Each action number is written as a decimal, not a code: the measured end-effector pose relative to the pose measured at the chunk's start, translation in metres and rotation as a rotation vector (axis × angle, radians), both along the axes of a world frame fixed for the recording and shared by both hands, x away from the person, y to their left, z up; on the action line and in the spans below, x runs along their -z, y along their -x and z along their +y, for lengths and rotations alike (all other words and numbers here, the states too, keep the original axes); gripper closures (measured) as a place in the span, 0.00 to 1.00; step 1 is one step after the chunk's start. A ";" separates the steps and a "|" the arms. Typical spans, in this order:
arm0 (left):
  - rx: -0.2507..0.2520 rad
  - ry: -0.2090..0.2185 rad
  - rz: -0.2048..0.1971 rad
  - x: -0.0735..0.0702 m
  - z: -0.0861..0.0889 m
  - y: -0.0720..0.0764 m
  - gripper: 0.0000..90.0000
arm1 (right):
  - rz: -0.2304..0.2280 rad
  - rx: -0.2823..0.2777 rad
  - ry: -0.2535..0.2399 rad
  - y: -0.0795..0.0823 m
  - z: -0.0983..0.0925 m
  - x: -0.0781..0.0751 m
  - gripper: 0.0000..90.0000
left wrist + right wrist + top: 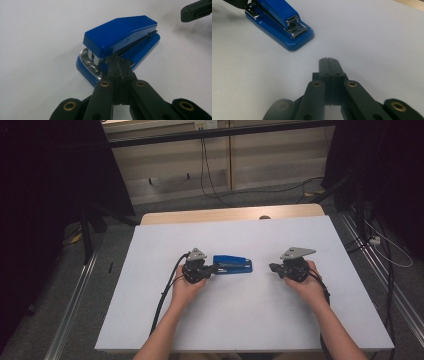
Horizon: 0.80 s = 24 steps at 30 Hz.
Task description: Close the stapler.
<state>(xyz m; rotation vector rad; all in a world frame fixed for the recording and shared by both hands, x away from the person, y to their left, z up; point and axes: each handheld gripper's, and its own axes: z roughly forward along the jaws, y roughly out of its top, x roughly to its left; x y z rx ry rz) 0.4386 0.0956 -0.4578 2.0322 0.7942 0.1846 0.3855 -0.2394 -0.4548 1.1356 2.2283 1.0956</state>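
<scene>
Stapler (120, 42), blue, lies flat on the white table (250, 320). Against its rear end rests the left gripper (119, 65), jaws pressed together on nothing. Well apart from the stapler's front end sits the right gripper (328, 61), its jaws likewise pressed together and empty.
</scene>
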 end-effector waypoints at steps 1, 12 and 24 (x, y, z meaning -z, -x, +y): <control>-0.002 0.011 0.004 -0.001 0.002 0.000 1.00 | 0.004 -0.003 -0.007 0.001 0.000 0.001 1.00; -0.004 0.044 0.008 -0.016 0.016 0.006 0.81 | 0.027 0.019 -0.056 0.008 0.001 0.003 0.87; -0.018 0.073 -0.011 -0.027 0.026 0.011 0.37 | -0.005 0.041 -0.087 0.010 -0.001 -0.003 0.52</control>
